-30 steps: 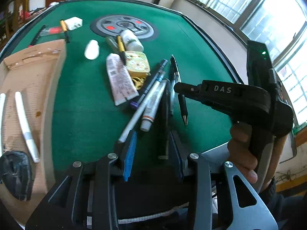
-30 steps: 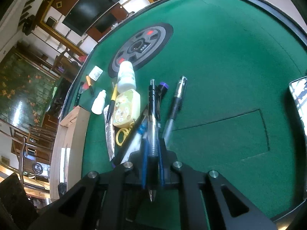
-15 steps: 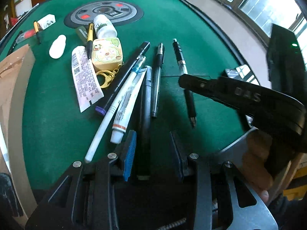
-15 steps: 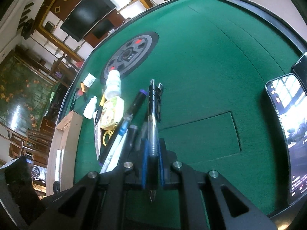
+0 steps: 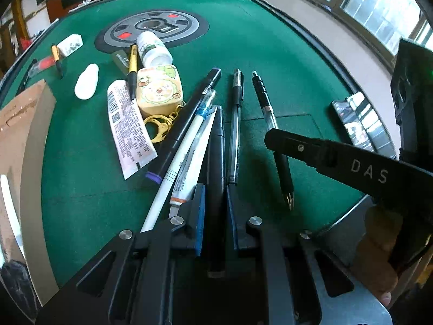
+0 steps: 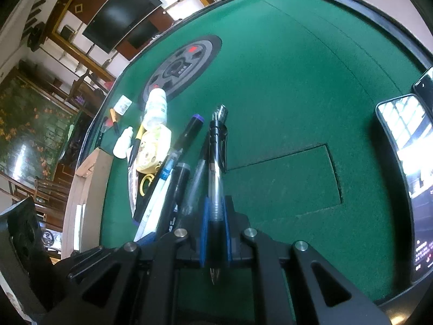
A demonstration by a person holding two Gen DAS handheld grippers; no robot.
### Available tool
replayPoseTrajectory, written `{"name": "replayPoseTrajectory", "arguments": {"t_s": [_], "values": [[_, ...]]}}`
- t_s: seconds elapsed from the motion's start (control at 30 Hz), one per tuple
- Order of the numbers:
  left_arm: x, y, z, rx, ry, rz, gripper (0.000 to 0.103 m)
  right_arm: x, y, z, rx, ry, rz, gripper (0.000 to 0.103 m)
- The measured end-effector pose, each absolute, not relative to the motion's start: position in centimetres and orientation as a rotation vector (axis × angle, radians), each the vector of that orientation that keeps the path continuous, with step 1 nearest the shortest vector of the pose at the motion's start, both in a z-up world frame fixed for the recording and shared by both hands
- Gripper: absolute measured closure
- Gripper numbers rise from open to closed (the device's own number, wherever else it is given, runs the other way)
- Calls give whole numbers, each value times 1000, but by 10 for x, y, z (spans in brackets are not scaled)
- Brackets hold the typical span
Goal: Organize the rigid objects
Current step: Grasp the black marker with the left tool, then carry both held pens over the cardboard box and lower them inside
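- Left wrist view: we look down along the left gripper (image 5: 213,211) at a green felt table (image 5: 270,54). Its jaws have just been closing and now stand narrow around a black marker (image 5: 216,162); the blue pads sit right at its barrel, though we cannot tell whether they press on it.
- The black marker is a thick, matte barrel lying on the felt in a fan of writing tools, its flat end toward us.
- Left of it lie a white tube (image 5: 194,151) with small printed text we cannot read, a white pen (image 5: 173,173) with a blue band, and a long black marker with a purple band (image 5: 178,135).
- Right of it lies a slim clear pen (image 5: 235,124) with black grip.
- Further right, the right gripper (image 5: 281,146), marked "DAS", holds a clear retractable pen (image 5: 270,116) with its tip pointing toward us.
- Beyond them we count one printed sachet (image 5: 127,124), one yellow cartoon box with gold clasp (image 5: 158,92), one white bottle (image 5: 153,48) and one yellow-and-black pen (image 5: 132,67).
- A cardboard box (image 5: 21,124) stands at the left edge.
- Right wrist view: the right gripper (image 6: 215,233) is clamped tight on the clear retractable pen (image 6: 216,168), which has a black clip and a metal tip poking out below the blue pads.
- Two phones (image 6: 406,168) lie at the right edge of the table (image 6: 297,81).
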State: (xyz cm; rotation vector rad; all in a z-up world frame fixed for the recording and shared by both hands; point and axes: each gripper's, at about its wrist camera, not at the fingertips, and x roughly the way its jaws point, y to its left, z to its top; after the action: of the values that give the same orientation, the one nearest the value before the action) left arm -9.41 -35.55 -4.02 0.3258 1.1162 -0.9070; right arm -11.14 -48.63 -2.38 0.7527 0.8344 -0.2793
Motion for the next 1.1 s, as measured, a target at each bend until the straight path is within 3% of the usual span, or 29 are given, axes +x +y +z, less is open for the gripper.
{"name": "replayPoseTrajectory", "arguments": {"t_s": [0.73,1.1], "values": [[-97,-212,22,-150,1057,-940,89,-99,-406,11,642,765,-123,94],[-27,-122,41,-266,987,-587,89,-48,-353,9,594,826,89,94]]}}
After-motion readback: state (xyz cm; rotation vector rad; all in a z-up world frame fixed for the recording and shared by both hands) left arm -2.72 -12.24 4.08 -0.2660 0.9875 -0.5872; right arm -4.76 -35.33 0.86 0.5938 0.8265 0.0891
